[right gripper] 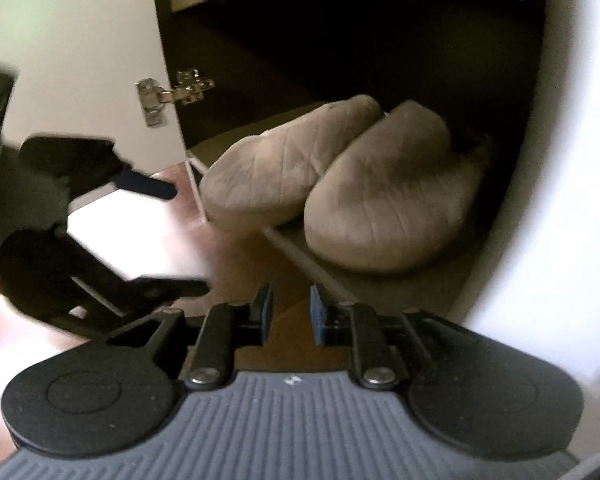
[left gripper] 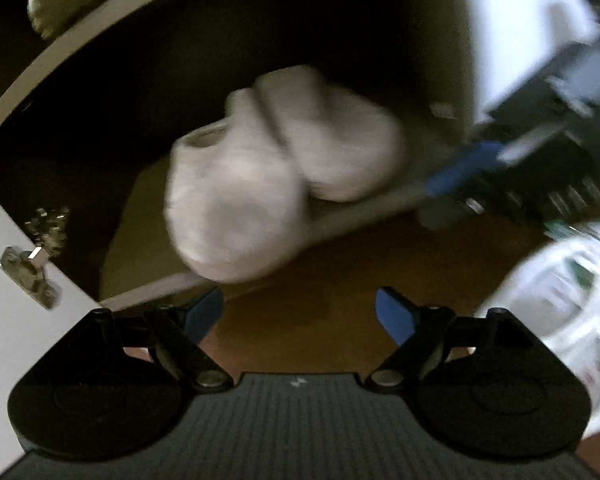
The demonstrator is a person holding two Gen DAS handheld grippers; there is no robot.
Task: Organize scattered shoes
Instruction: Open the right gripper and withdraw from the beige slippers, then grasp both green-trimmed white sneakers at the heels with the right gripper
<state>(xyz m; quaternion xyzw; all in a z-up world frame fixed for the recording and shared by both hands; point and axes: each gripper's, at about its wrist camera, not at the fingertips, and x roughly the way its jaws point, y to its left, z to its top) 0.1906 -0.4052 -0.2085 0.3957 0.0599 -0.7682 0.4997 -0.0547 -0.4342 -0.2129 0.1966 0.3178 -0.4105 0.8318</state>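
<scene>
We are holding our left tool (left gripper: 299,312) wide open and empty above the wooden floor (left gripper: 340,280). Our right tool (right gripper: 291,312) is standing nearly closed, a narrow gap showing between its fingers, gripping nothing. The 2 grey slippers (right gripper: 332,188) are lying side by side, touching, on the bottom shelf (right gripper: 380,292) of the open cabinet, toes overhanging its front edge.

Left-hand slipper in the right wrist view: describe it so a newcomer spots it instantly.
Start at the open cabinet with the metal hinge on its door. On its bottom shelf lie two beige slippers, toes outward, touching. The left-hand slipper lies nearer the hinge, its toe overhanging the shelf edge, while the right-hand slipper sits wholly on the shelf.
</scene>
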